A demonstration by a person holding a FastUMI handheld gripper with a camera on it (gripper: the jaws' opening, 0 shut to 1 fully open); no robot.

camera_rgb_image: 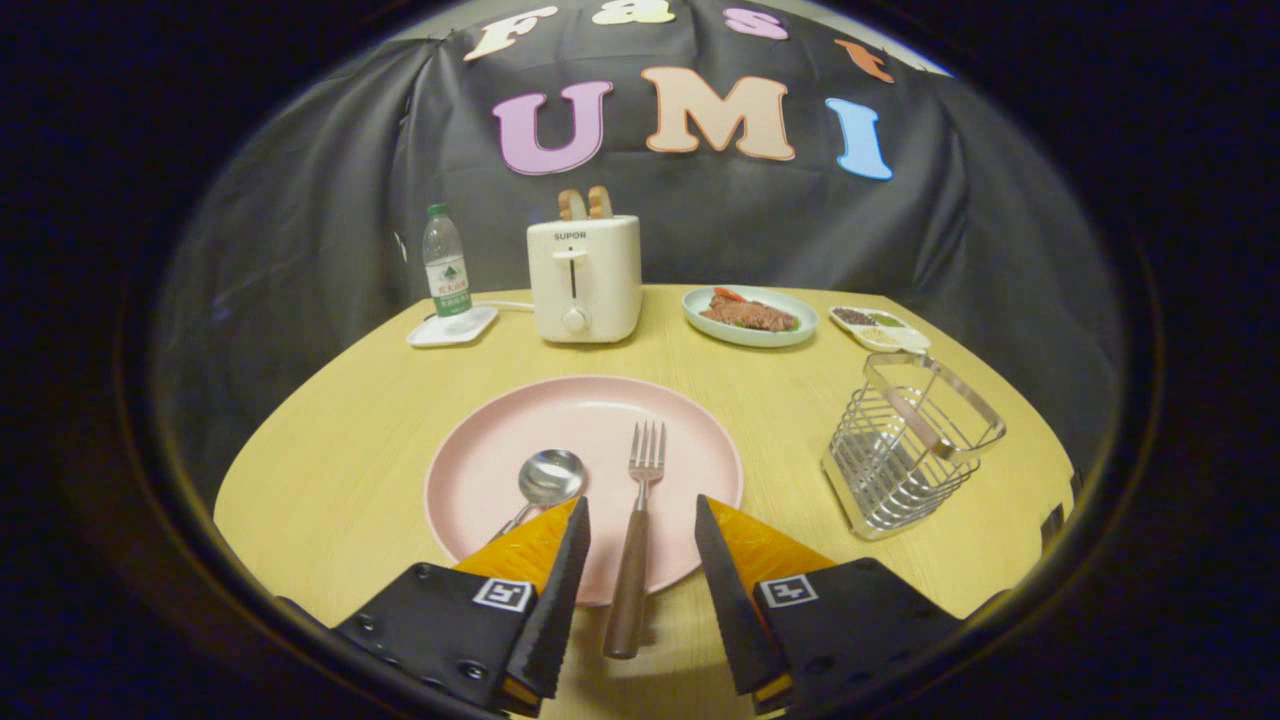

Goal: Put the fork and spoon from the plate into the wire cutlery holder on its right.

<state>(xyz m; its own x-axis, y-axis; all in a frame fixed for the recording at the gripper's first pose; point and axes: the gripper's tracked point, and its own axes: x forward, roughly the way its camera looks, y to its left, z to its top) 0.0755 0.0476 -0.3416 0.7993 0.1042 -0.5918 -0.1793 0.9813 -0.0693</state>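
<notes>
Between our fingers lies the fork [636, 530], tines pointing away from us on the pink plate [480, 440], its brown handle running back over the plate's near rim and onto the tabletop [330, 440]. The hand-held gripper [640, 545] is spread wide, one finger on either side of the handle, neither touching it (how high we sit above it is hard to judge from this view).

Just left of the fork is the spoon [545, 480], bowl up on the plate, its handle running under the left finger. Both pieces are still on the plate, so nothing is delivered yet; we read this as the approach for the first pick, fork first.

Next move, as we judge it: come down until the fingers bracket the handle, then close on it. The handle is slim and lies flat, so the tips need to get low, near the tabletop, without nudging the plate rim. The spoon is close enough that the left finger could knock it.

Right of the plate, well apart from it, is the wire cutlery holder [905, 450], with its opening leaning towards us. After the lift we need to swing right and turn the fork upright to drop it through the top.

Further back: toaster [585, 280] with bread, water bottle [445, 265] on a small tray, a plate of food [750, 315], a condiment dish [880, 328]. None of these are in our path.
</notes>
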